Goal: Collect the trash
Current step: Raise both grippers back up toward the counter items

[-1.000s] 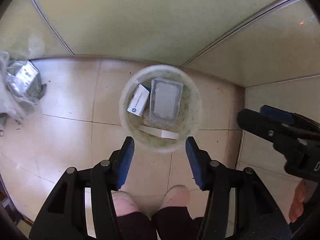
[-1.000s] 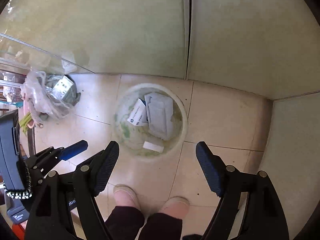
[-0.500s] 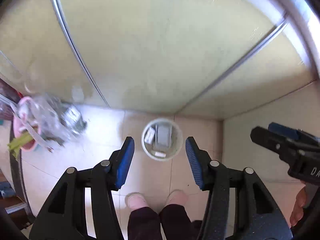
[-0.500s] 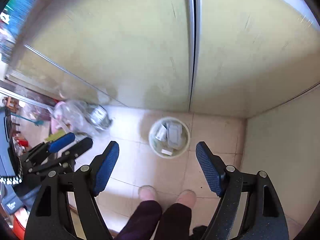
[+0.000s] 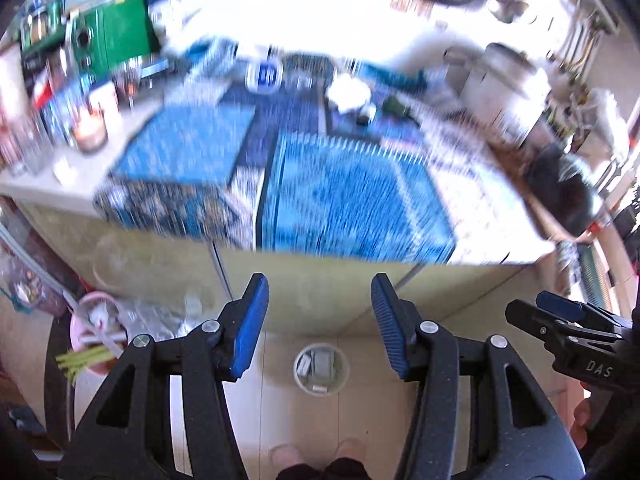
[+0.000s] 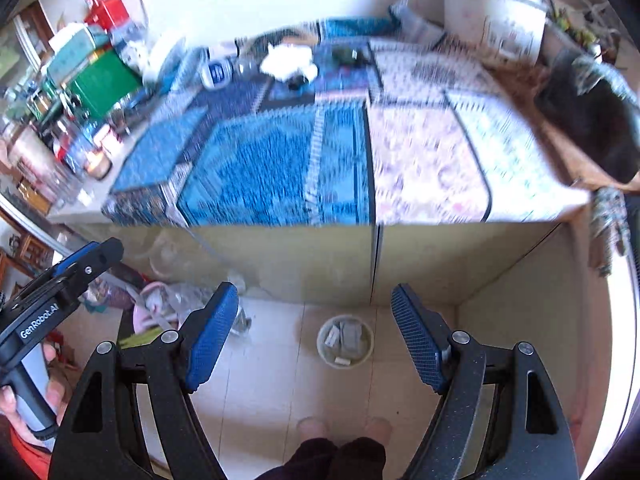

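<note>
A white bin (image 5: 321, 368) stands on the tiled floor far below, holding a small white box and grey packaging; it also shows in the right wrist view (image 6: 345, 340). My left gripper (image 5: 318, 322) is open and empty, high above the bin. My right gripper (image 6: 314, 334) is open and empty too. A crumpled white tissue (image 6: 289, 62) lies at the back of the counter on a blue mat (image 6: 264, 160); it also shows in the left wrist view (image 5: 347, 92).
A counter with yellowish cabinet fronts (image 6: 288, 264) carries blue and pale mats, a green box (image 6: 102, 76), jars, a white pot (image 6: 494, 12) and a dark bag (image 6: 592, 120). A clear plastic bag (image 5: 160, 320) and a pink tub (image 5: 94, 332) sit on the floor at left.
Both grippers have risen from just above the bin to counter height, so the counter top has come into view. Both stay open and empty.
</note>
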`<state>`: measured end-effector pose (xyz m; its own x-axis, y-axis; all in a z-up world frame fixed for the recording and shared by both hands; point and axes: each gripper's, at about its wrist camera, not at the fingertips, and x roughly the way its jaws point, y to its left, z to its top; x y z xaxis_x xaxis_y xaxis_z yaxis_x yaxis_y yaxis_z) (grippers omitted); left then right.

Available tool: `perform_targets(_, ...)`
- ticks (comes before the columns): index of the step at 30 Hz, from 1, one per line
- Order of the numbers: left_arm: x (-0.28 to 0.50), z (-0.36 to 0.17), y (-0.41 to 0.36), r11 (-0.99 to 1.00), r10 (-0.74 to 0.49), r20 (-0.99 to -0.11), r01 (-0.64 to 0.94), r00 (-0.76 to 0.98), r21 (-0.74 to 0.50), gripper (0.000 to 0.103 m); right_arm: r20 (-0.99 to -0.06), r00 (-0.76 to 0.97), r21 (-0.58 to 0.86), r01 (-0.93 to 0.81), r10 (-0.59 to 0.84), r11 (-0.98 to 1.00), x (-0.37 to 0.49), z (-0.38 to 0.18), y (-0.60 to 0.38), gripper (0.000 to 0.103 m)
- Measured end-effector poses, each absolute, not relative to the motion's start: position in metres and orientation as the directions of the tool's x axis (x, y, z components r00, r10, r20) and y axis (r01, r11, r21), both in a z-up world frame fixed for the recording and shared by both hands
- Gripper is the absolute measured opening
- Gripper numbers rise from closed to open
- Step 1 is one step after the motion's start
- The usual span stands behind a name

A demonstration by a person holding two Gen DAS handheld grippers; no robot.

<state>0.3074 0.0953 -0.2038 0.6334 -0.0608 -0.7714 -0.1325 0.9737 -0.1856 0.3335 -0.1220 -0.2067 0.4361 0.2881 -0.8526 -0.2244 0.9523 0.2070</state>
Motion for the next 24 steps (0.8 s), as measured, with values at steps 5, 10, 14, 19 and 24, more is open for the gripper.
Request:
perform_targets(5,0.313,-0.159,0.096,0.984,-0.042,-0.719,-0.097,0.694,-0.151,0.052,-0.802,0.515,0.229,-0.202,0.302,0.952,0.335,-0.164,-0.122,0.076)
perform_targets(10,0.326,-0.125,0.090,0.988,-0.050,-0.689,-0.064,0.723,-0.139,0.059,-0.774,0.558,0.225,-0.200,0.300,0.954,0.346,-0.131,-0.126,0.076)
perform_targets(14,0.351,-0.116,0.078,0.993,-0.042,-0.685,-0.046,0.727,-0.110,0.060,-0.763,0.573,0.215,-0.208,0.297,0.954,0.365,-0.123,-0.132,0.076)
perform_targets(19,0.393,-0.115,0.065,0.994,-0.022,-0.683,-0.060,0.730,-0.096,0.064,-0.756,0.574,0.214,-0.235,0.313,0.948,0.402,-0.123,-0.144,0.076)
perform_targets(24,0.446,-0.117,0.055,0.994,0.019,-0.700,-0.091,0.714,-0.066,0.070,-0.759,0.567,0.206,-0.260,0.321,0.944,0.453,-0.123,-0.162,0.076)
